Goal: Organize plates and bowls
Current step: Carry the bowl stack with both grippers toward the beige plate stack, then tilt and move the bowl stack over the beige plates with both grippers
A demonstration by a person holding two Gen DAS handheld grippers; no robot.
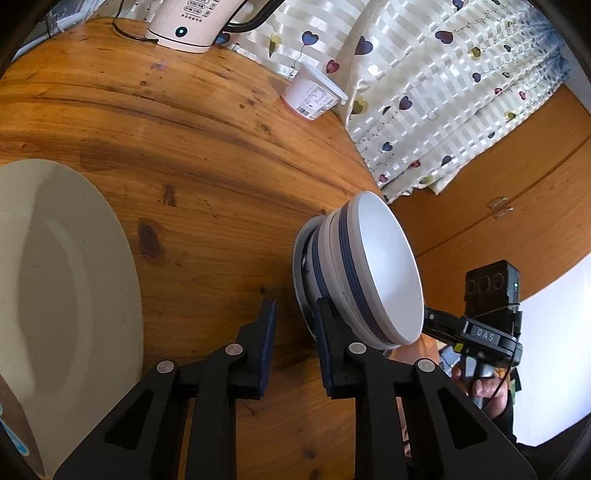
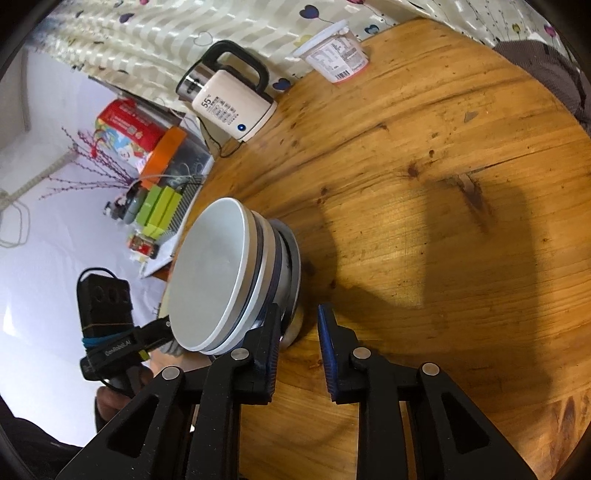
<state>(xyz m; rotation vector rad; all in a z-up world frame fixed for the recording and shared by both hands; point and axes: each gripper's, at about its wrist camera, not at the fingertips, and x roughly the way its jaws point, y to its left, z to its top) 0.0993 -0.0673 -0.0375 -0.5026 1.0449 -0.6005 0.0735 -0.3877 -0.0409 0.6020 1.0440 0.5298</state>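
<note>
Wooden table [image 1: 192,147], stacked bowls [image 1: 384,273]

Plate [image 1: 55,277] cut off by left edge; kettle [image 1: 192,22] top likewise.

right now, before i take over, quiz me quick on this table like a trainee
1. True or false: the stacked bowls sit inside the large white plate.
2. Which of these is on the wooden table? A) fork B) lidded tub C) glass
3. Is anything pinched between the pads of the left hand-held gripper?

Key: 1 false, they stand apart on the table. 2 B. 3 no, only bare table shows in the gap.
</note>
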